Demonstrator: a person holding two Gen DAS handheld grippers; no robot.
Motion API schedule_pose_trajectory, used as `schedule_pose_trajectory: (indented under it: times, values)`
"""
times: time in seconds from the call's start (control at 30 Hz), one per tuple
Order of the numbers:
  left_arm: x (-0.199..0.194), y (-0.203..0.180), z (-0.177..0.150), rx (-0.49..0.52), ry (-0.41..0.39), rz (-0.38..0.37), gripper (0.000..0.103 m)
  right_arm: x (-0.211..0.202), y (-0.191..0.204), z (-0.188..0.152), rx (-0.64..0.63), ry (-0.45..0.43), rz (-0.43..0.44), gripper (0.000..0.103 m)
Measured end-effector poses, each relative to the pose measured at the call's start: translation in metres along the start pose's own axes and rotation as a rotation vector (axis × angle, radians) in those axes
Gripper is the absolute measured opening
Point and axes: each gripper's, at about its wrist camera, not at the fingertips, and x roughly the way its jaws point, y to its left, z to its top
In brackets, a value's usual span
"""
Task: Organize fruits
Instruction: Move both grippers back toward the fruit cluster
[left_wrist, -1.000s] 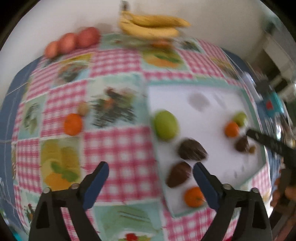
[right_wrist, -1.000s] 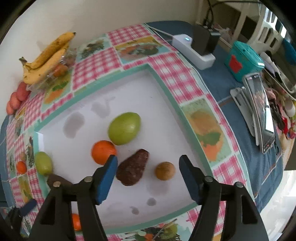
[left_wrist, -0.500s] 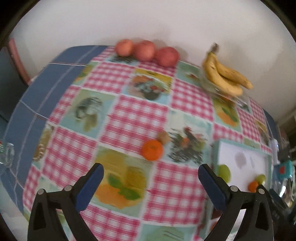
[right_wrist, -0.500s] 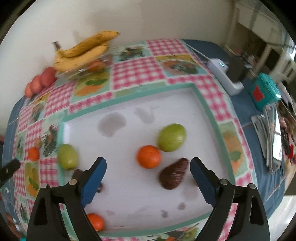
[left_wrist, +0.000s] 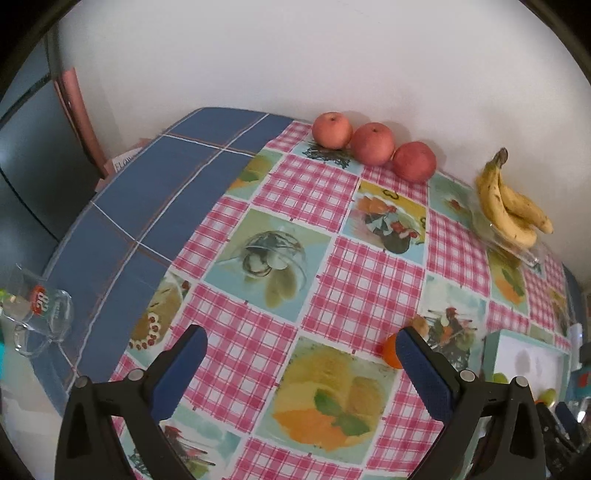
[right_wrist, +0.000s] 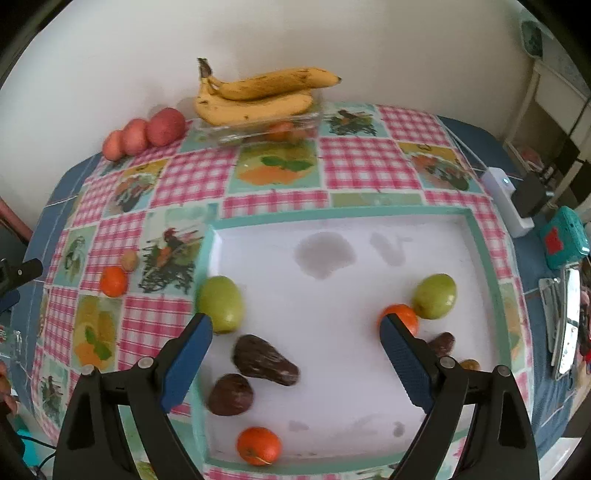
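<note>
Both tongs gaping, empty: left tongs w/ tangerine behind right finger; right tongs above avocado.

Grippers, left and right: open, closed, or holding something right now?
Left gripper: open, holding nothing, above the tablecloth.
Right gripper: open, holding nothing, above the white tray.

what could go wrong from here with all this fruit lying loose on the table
1. The empty glass stands near the table's edge by the open left tool; a careless sweep might knock it off.
2. The round orange and small nut lie loose on the tablecloth and could roll if nudged.
3. The two dark avocados sit close together on the white tray below the open right tool, so grasping one may shove the other.
</note>
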Motion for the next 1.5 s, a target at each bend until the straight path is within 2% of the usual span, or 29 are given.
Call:
schedule_pose_trajectory:
  times: [0.47, 0.73, 0.93, 1.17, 1.3, 1.4, 1.5]
  values:
    - [0.03, -0.013, 0.008, 0.016, 0.063, -0.096, 0.103, 0.001, 0.042, 0.028, -0.008, -0.037, 0.045, 0.092]
    - [0.064, -0.011, 0.003, -0.026, 0.13, -0.07, 0.103, 0.013, 0.055, 0.042, 0.031, 0.006, 0.037, 0.092]
    - [0.066, -0.013, 0.008, -0.011, 0.115, -0.053, 0.103, 0.028, 0.072, 0.047, 0.021, 0.056, 0.021, 0.092]
    - [0.067, -0.023, 0.013, 0.026, 0.098, -0.055, 0.101, 0.031, 0.076, 0.064, 0.039, 0.035, 0.018, 0.092]
    - [0.071, -0.037, 0.008, 0.059, 0.124, -0.094, 0.09, 0.031, 0.07, 0.072, 0.06, 0.014, 0.009, 0.092]
    - [0.078, -0.05, 0.0, 0.078, 0.173, -0.143, 0.085, 0.034, 0.063, 0.073, 0.079, 0.018, -0.01, 0.092]
    - [0.082, -0.064, -0.008, 0.121, 0.201, -0.158, 0.083, 0.036, 0.058, 0.072, 0.09, 0.029, -0.002, 0.092]
